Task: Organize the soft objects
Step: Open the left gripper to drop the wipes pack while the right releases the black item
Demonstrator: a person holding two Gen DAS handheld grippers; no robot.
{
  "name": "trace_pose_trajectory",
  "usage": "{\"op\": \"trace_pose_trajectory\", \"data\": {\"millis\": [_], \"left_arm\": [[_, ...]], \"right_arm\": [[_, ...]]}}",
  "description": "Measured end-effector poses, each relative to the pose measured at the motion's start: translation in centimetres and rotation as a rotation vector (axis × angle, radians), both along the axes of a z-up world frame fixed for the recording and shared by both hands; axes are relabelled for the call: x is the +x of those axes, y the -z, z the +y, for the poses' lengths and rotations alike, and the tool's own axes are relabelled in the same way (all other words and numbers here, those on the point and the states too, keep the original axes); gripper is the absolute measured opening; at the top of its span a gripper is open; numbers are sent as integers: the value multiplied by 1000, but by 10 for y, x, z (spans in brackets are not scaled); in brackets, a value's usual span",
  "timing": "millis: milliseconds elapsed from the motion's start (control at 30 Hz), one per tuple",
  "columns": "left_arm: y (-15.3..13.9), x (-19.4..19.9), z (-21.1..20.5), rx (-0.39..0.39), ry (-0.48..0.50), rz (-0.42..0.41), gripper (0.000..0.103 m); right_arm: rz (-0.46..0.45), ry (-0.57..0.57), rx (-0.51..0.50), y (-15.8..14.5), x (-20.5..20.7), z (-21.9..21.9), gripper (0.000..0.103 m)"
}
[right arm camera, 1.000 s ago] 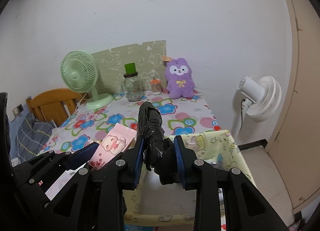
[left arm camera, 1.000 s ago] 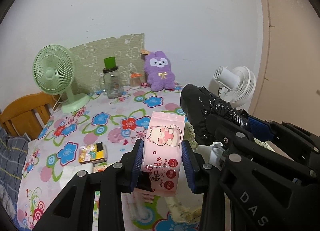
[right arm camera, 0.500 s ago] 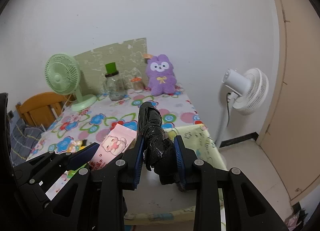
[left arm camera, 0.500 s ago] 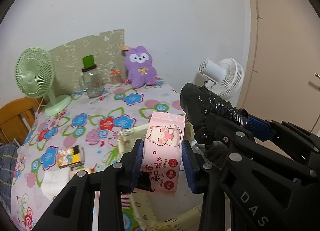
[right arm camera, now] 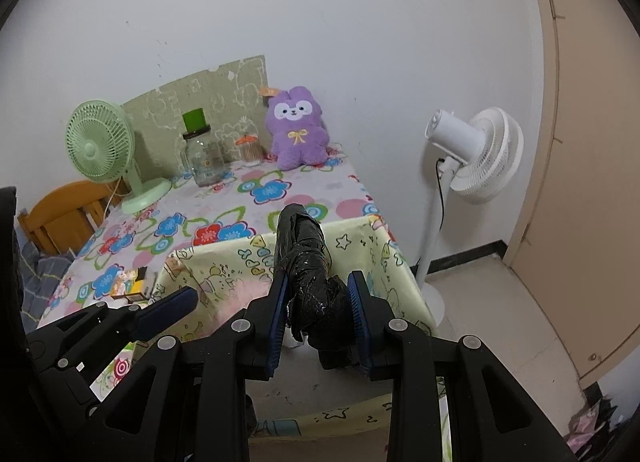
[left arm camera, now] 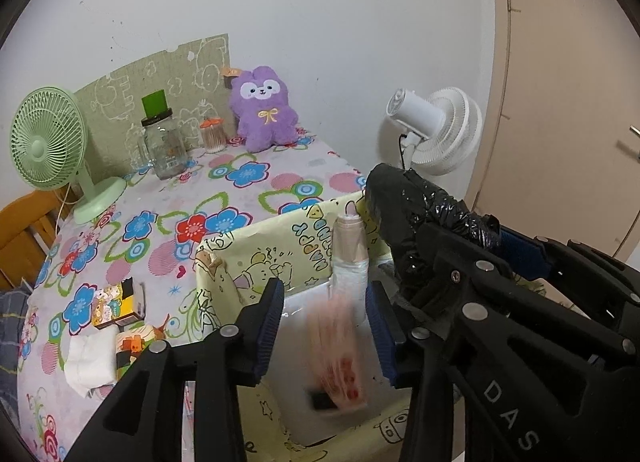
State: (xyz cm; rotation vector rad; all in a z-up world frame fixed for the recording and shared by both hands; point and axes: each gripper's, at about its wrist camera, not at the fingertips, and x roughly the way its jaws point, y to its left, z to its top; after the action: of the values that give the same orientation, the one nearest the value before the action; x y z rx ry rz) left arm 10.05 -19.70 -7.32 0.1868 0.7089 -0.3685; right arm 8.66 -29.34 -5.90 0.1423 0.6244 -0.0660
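Note:
My left gripper (left arm camera: 326,326) is open above a yellow cartoon-print storage box (left arm camera: 256,258). The pink wet-wipes pack (left arm camera: 338,358) is blurred, falling free inside the box below the jaws. A white roll (left arm camera: 350,258) stands against the box's far wall. My right gripper (right arm camera: 318,314) is shut on a crumpled black plastic bag (right arm camera: 306,262) and holds it above the same box (right arm camera: 224,262); the bag also shows in the left wrist view (left arm camera: 412,206).
On the flowered tablecloth (left arm camera: 240,182) stand a green fan (left arm camera: 48,142), a glass jar (left arm camera: 162,142), a purple plush (left arm camera: 264,114), small packets (left arm camera: 118,300) and white tissues (left arm camera: 88,358). A white floor fan (right arm camera: 472,154) stands right of the table, a door beyond.
My left gripper opened and let go of the pink wipes pack, which drops into the box. Both grippers moved right, over the box. The right gripper still holds the black bag.

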Motion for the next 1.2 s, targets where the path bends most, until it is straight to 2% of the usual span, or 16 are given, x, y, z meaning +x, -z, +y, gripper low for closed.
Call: {"op": "trace_pose_trajectory", "data": {"millis": [67,267,400,467,533,600,967,1100,1200], "left_arm": [[1,1,0,8,-4,5,65],[1,2,4,35,-14,3,82],[2,4,7,46,-4,12,85],[2,4,7,48,6,17,87],[1,3,6,58,10,16,88],[1,3,5,62,11,11,89],[-3,4,7,35,15,18,95],[-8,0,8,26,18,4,95],[-13,-3,10,20,23,-9,95]], "right_arm": [[8,-1,8,2,2,0,33],[20,-25,38,6,7,3,33],[47,-54,65,11,13,7,37],[67,-66,95,15,17,7,45],[71,-49,103,17,18,6,60],[63,-38,94,16,18,7,65],[70,-20,85,10,13,5,83],[75,-10,94,6,10,4,93],[64,-3,89,1,6,5,95]]}}
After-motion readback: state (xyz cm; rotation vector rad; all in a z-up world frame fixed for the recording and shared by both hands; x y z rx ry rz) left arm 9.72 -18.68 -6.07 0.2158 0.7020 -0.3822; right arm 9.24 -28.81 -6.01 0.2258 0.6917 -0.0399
